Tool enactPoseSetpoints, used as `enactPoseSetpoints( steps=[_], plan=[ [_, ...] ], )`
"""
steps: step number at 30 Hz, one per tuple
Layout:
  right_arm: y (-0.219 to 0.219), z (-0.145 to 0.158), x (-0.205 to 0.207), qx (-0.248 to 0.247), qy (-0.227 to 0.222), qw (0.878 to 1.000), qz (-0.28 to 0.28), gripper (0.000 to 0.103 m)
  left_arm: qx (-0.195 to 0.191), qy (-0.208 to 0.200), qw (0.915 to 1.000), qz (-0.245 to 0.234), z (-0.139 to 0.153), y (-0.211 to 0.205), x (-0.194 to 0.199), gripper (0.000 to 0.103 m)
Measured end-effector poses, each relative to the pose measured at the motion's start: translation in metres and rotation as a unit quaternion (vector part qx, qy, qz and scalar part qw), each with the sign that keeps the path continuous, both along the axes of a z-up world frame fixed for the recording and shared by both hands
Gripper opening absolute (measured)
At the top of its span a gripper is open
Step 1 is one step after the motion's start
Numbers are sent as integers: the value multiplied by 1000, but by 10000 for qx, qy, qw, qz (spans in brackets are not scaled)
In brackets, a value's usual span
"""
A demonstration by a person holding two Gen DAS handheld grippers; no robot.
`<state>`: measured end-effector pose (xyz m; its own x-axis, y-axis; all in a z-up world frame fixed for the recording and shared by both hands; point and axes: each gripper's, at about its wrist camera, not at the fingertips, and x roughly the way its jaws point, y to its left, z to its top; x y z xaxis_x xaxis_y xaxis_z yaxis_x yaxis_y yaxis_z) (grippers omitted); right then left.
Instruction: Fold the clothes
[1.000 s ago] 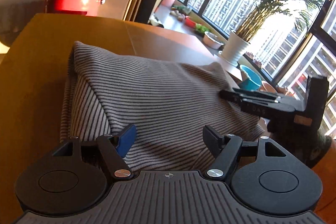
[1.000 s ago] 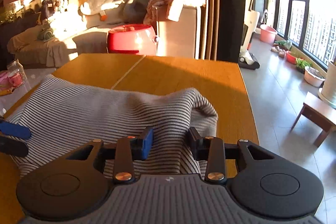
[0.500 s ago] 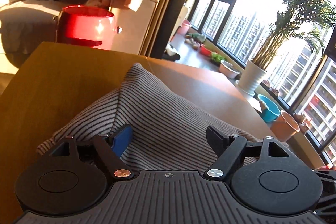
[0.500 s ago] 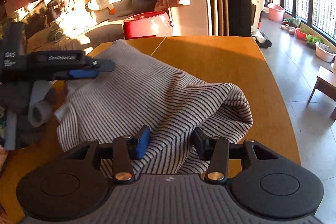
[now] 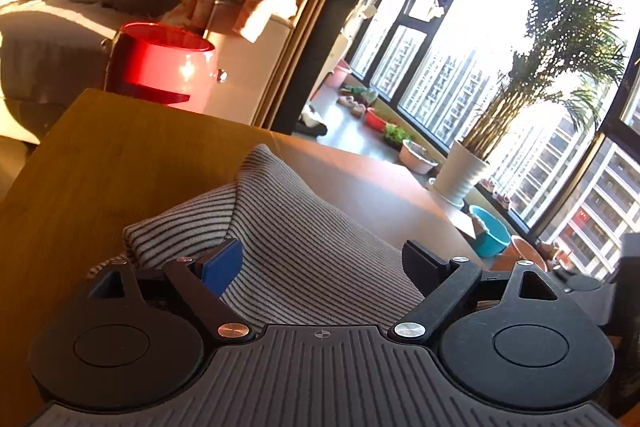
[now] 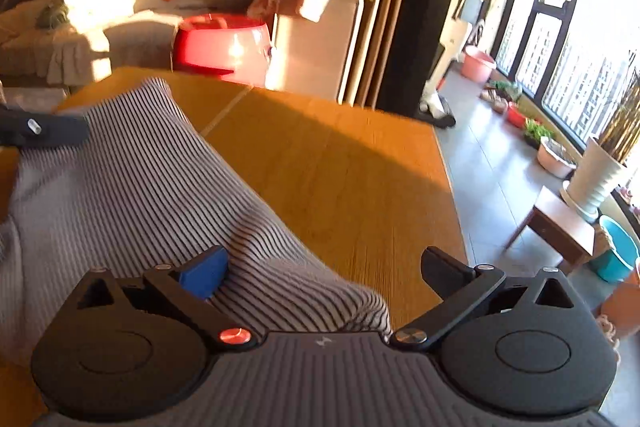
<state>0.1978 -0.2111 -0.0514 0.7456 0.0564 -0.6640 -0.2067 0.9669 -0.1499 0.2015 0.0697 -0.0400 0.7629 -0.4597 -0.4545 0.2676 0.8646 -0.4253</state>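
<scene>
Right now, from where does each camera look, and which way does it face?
Left wrist: sits on the left tool, facing over the striped cloth on the table toward the windows; its own opening fingers show.
Right wrist: sits on the right tool, facing across the table toward the sofa; its opening fingers and part of the left tool show.
Shared: cloth, table, red tub, palm pot.

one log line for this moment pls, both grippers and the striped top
left gripper: jaws opening, over striped top, no grip | right gripper: jaws opening, top released | striped top: bunched on wooden table
</scene>
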Motion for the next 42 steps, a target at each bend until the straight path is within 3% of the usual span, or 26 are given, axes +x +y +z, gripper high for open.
enactPoseSetpoints(
  steps=[3,6,10,14,19,23,28,32,36,39,42],
  plan=[
    [-14,-12,6,633,173,9976,-227,103,-214,45,9996,-161,1,8,-2,86],
    [-27,-18,5,1012,227,9941,-319,103,-367,93,9985,-388,4,9,-5,70],
    [-32,-23,2,1175,130,9922,-386,103,-325,68,9964,-782,7,1,-10,70],
    [-29,-23,0,1062,66,9935,-415,103,-110,412,9914,-1235,-8,-18,-6,70],
    [-30,-24,-9,1146,82,9915,-606,103,41,543,9914,-1194,-22,-20,4,70],
    [-23,-24,-32,1143,124,9906,-735,103,178,431,9958,-786,-24,-14,12,65],
    [-4,-17,-62,1230,386,9912,-291,103,141,397,9975,-567,-24,-8,14,66],
    [8,1,-68,963,87,9953,43,103,117,369,9978,-542,-23,-7,13,68],
    [11,20,-57,833,-445,9954,-137,103,3,358,9985,-423,-24,-3,14,68],
    [21,17,-38,372,-481,9980,-194,103,-44,359,9986,-391,-23,0,14,71],
    [32,-5,-18,-203,-171,9995,-144,103,25,315,9987,-390,-18,0,9,78]
  ],
)
